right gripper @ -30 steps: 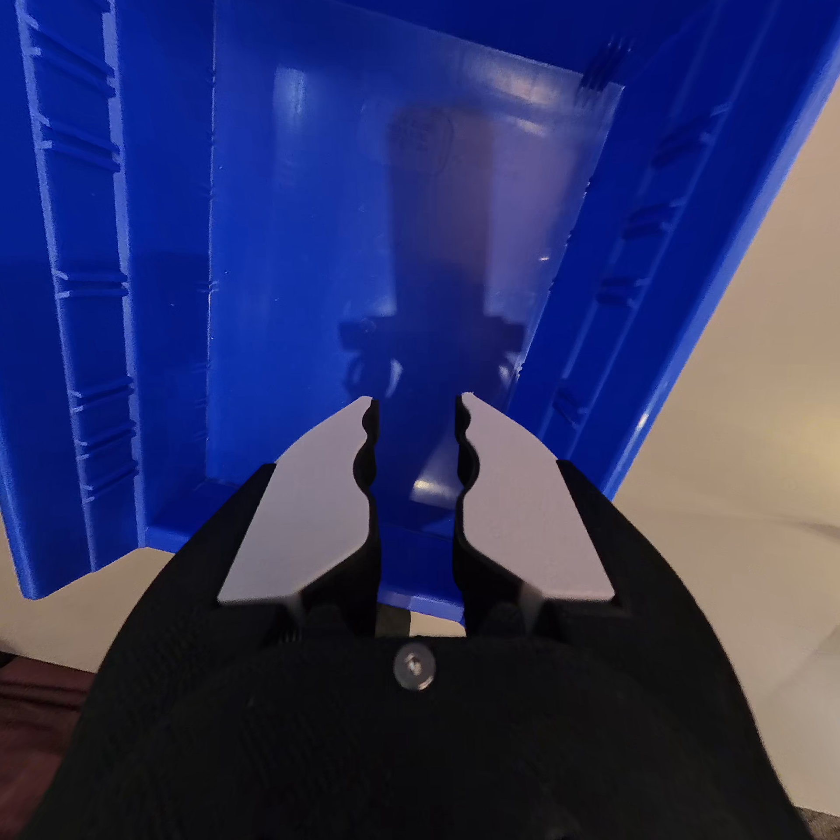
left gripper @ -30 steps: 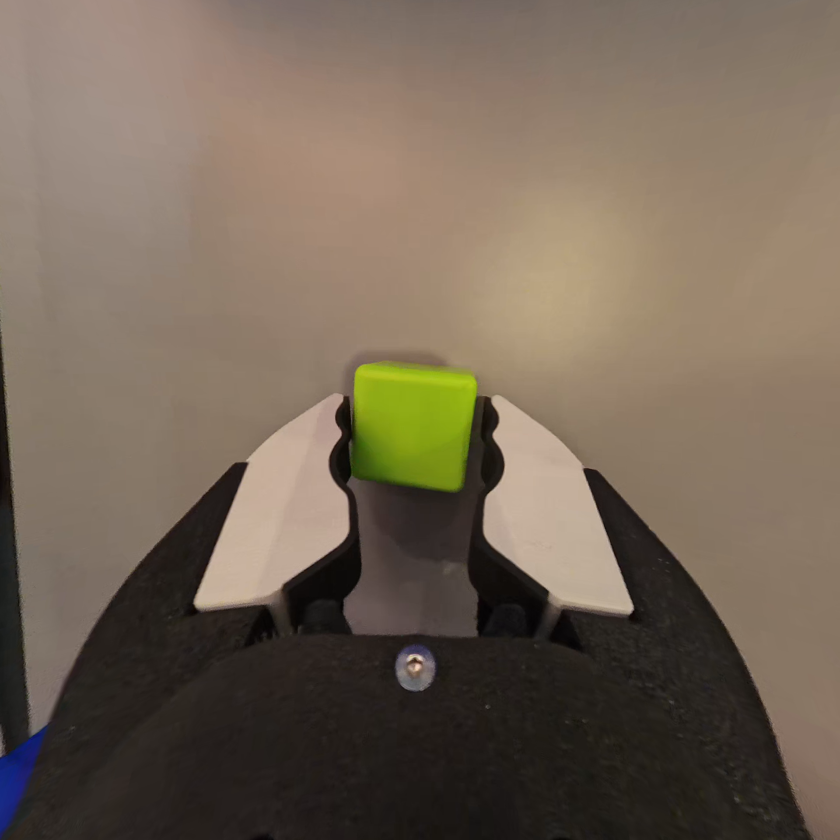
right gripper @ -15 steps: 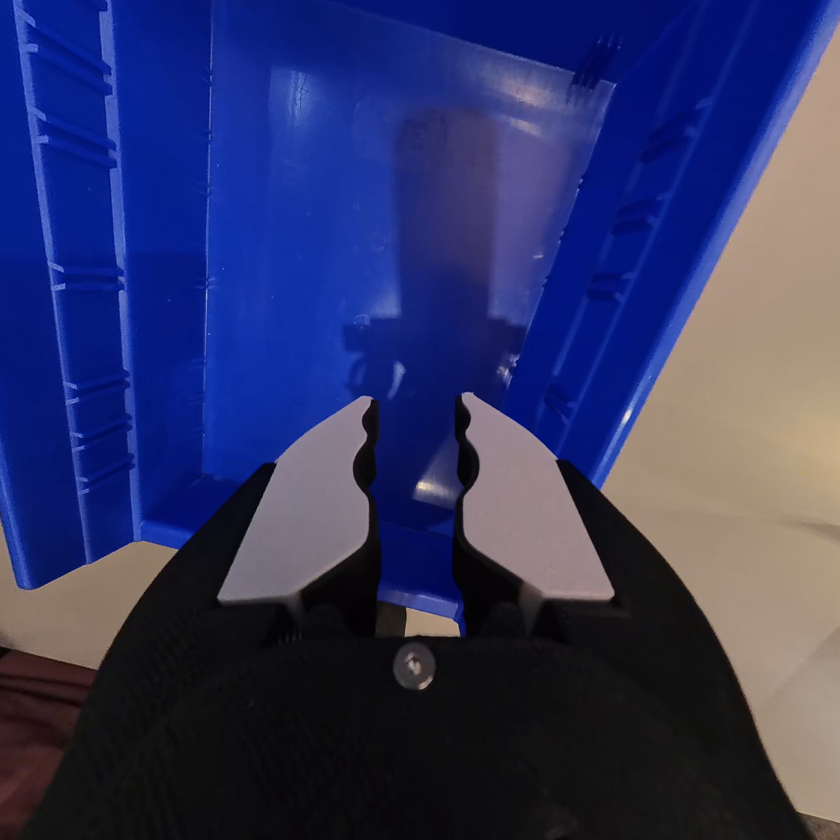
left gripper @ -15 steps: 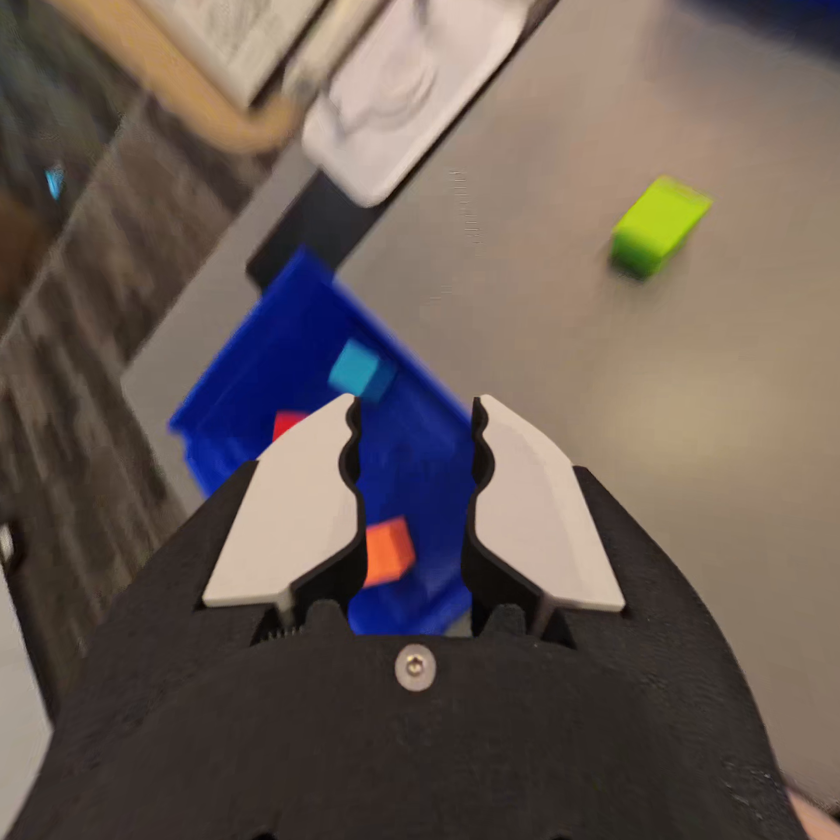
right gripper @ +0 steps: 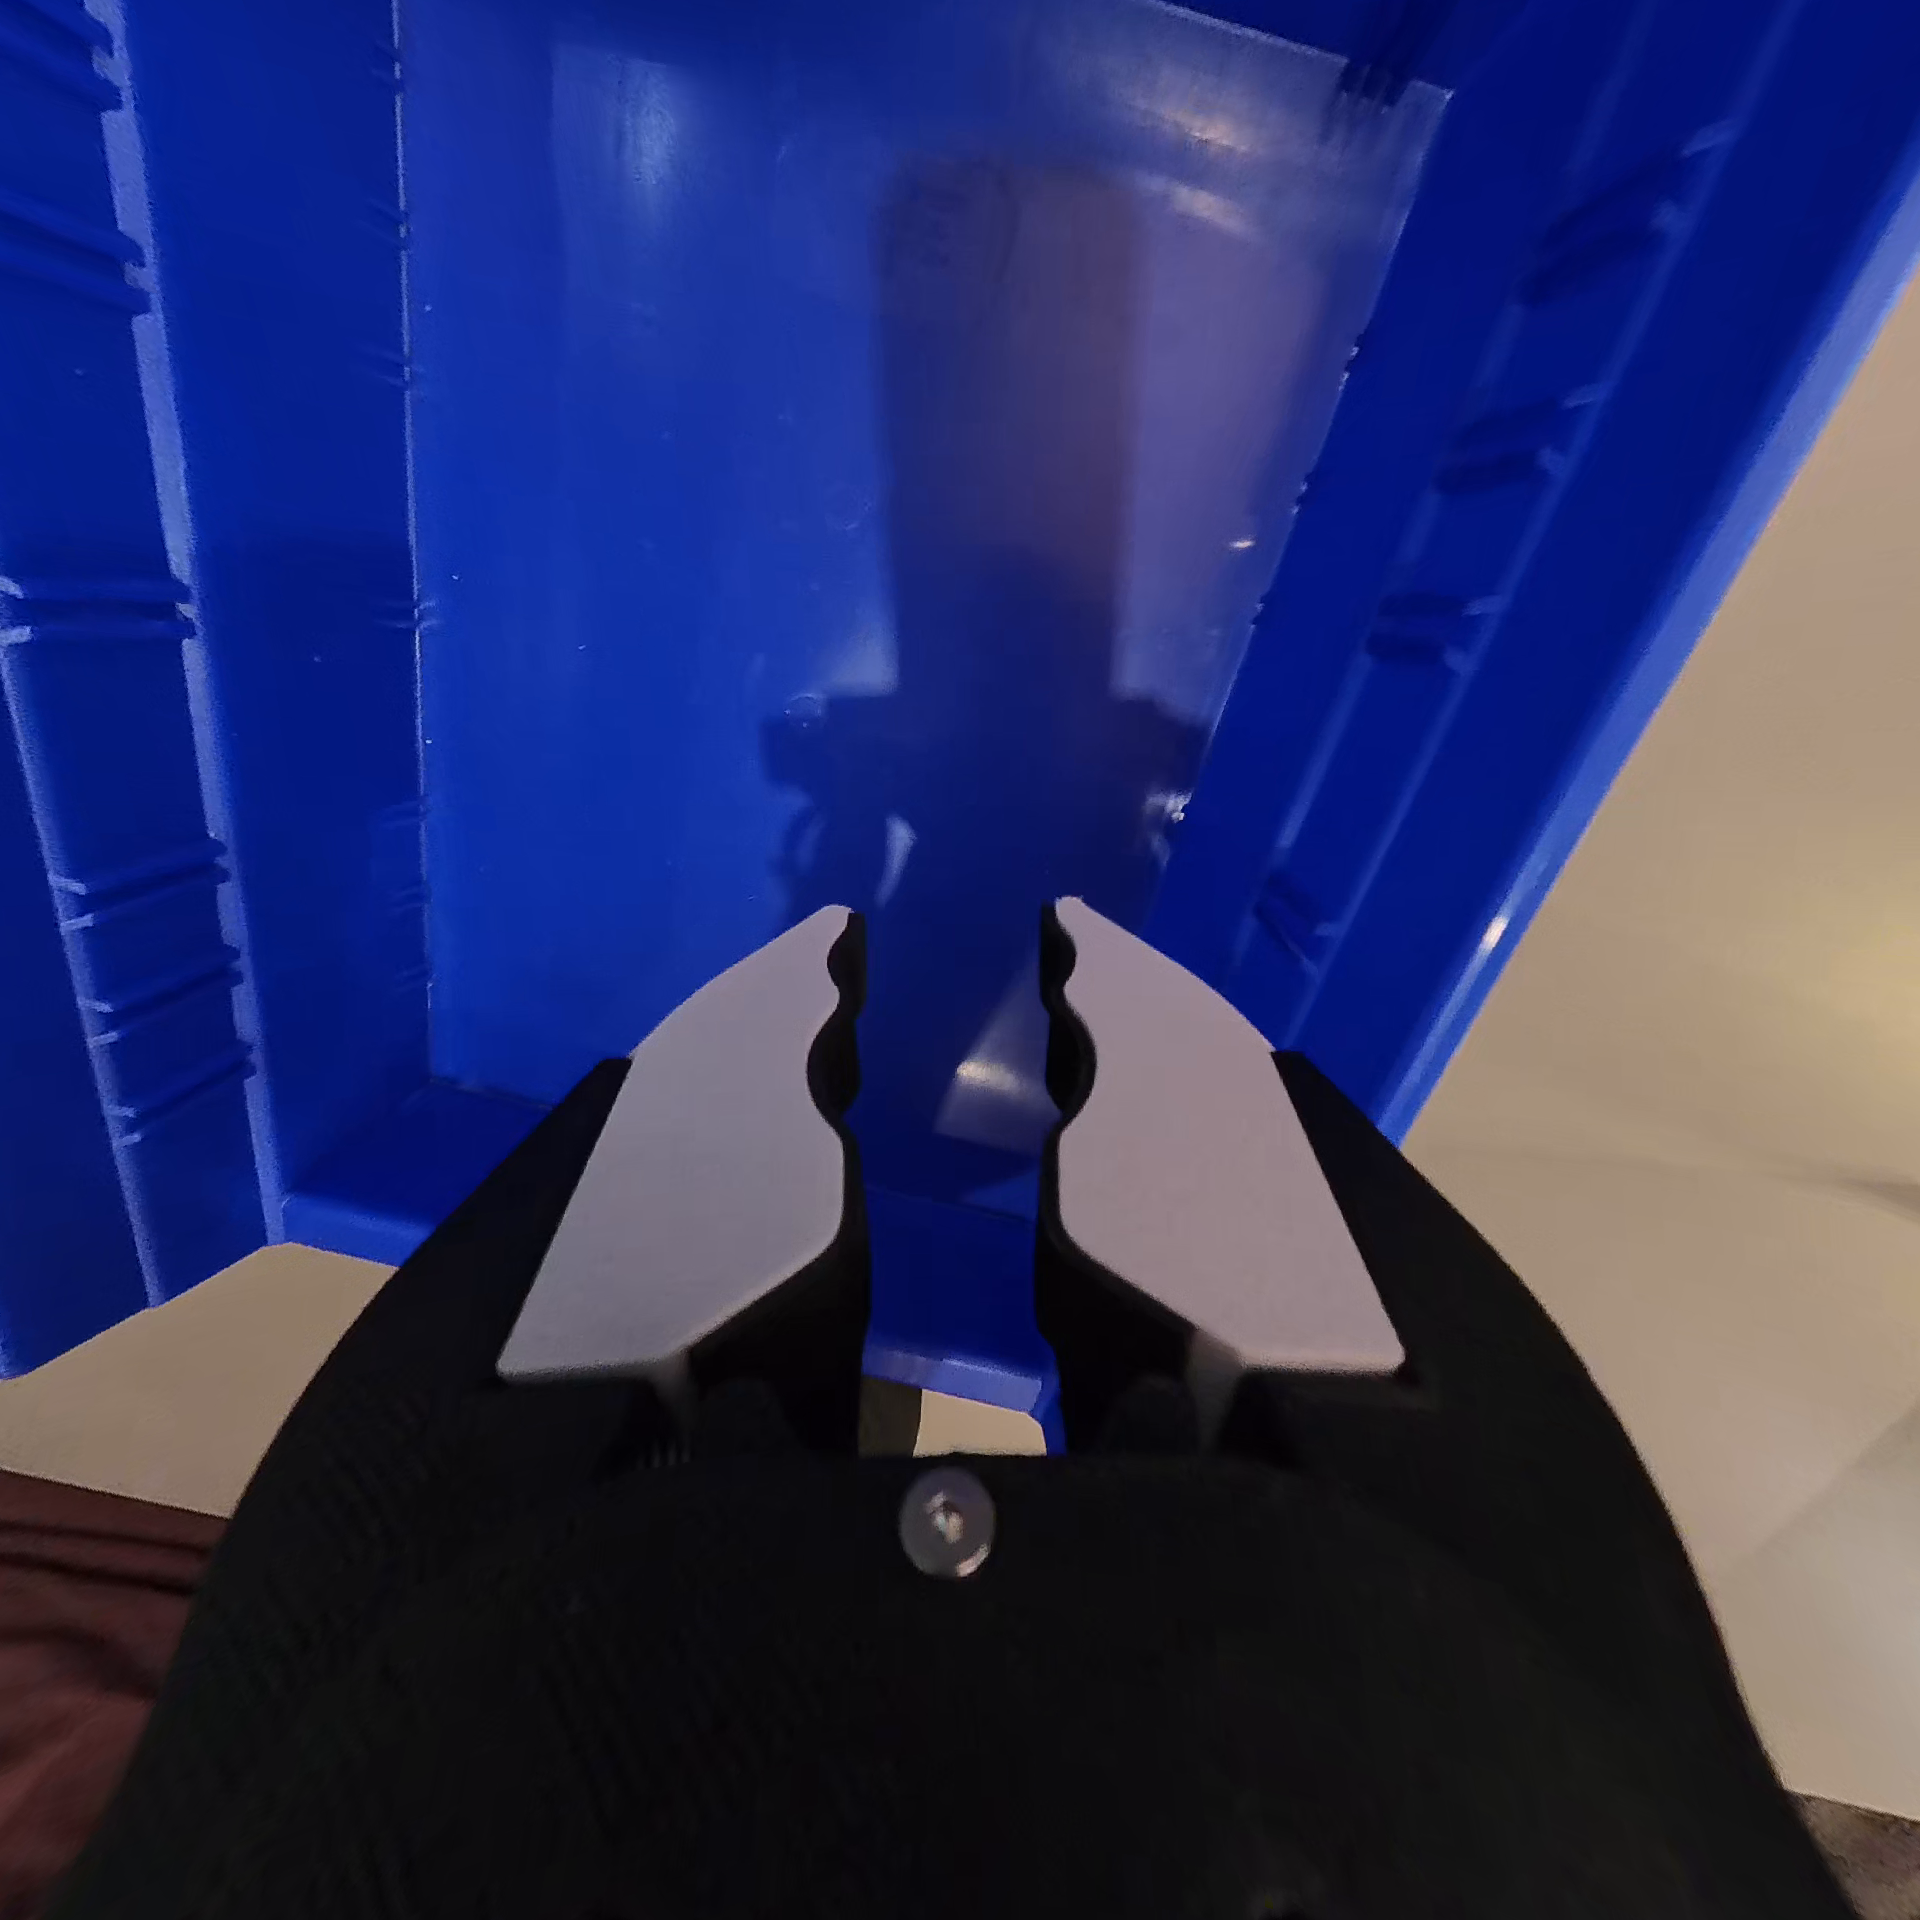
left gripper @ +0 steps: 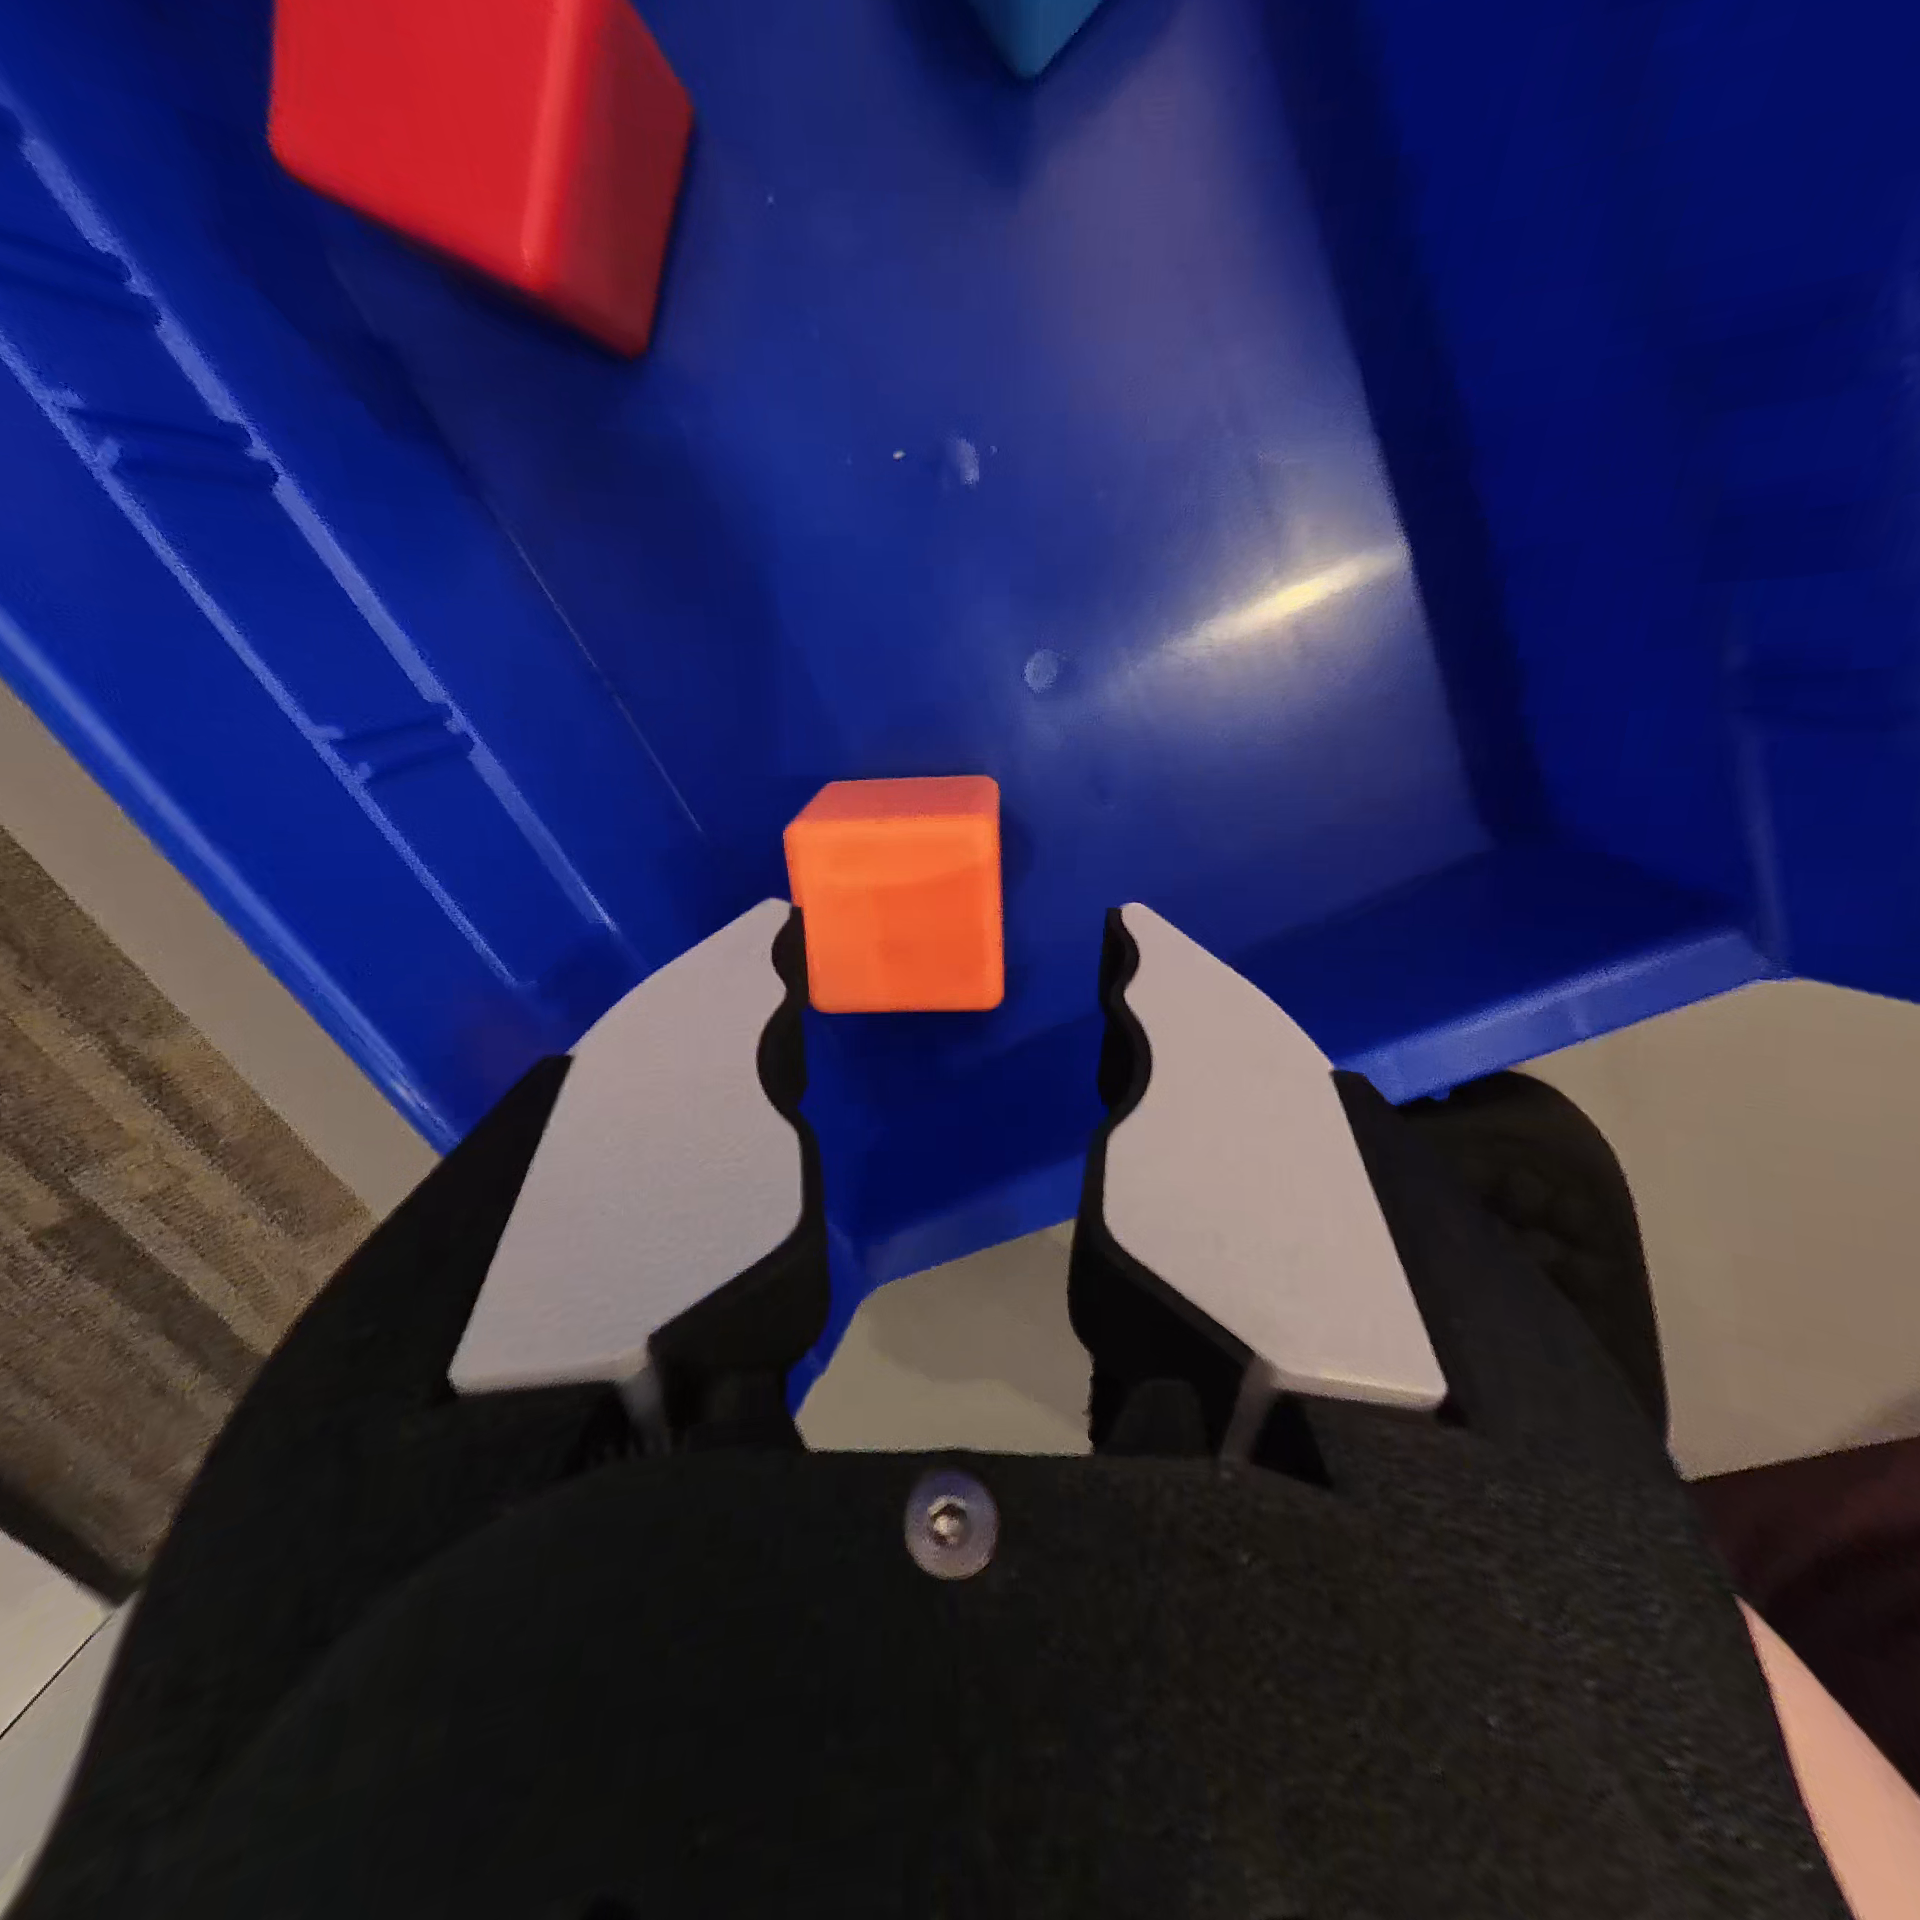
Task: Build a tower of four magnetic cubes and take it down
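In the left wrist view, the left hand-held gripper [left gripper: 948,914] is spread wide with nothing in its grip, reaching into a blue plastic bin [left gripper: 1195,436]. A small orange plastic cube [left gripper: 896,896] sits on the bin floor at frame centre, just beside the left fingertip, with a clear gap to the right one. A larger-looking red plastic cube [left gripper: 473,156] lies in the upper left, and a teal cube's corner [left gripper: 1039,36] shows at the top edge. In the right wrist view, the right hand-held gripper [right gripper: 948,920] is partly open and holds nothing, over a blue plastic bin [right gripper: 644,540] on the pale table [right gripper: 1683,935].
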Action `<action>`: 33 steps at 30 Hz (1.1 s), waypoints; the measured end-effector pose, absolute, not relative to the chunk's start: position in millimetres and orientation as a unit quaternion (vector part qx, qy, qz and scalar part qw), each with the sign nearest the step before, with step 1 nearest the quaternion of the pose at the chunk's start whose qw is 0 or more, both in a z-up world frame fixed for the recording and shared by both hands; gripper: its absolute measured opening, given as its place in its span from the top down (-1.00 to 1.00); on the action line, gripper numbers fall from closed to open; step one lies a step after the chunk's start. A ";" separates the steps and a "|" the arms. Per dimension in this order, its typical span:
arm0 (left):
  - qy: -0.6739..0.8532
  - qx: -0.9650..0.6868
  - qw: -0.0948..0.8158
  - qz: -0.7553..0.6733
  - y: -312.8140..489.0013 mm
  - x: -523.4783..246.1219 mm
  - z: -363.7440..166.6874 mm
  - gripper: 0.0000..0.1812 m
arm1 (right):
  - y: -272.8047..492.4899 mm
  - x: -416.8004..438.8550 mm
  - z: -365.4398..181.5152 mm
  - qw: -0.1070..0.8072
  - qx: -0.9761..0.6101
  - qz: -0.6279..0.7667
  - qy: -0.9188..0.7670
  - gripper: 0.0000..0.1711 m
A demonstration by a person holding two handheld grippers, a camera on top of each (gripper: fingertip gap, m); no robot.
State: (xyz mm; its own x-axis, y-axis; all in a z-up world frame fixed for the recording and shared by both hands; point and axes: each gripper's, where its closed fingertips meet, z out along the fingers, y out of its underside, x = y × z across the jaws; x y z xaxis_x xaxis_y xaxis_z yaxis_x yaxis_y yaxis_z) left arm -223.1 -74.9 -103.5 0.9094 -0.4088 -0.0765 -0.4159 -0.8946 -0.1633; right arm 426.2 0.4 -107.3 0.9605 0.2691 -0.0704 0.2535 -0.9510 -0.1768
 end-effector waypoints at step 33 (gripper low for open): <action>0.472 -0.801 0.367 -0.038 -72.3 7.4 20.7 0.47 | -9.4 424.3 -115.4 0.051 -0.986 0.053 -0.149 0.60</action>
State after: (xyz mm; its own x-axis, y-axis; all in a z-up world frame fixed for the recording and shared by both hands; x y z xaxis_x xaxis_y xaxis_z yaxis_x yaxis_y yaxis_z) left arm 7.4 -72.3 20.7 0.5520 -0.7833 -0.2857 -0.7277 -0.2854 -0.6237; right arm 424.3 -9.4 -115.4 0.9502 0.2989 -0.0886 0.2882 -0.9506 -0.1155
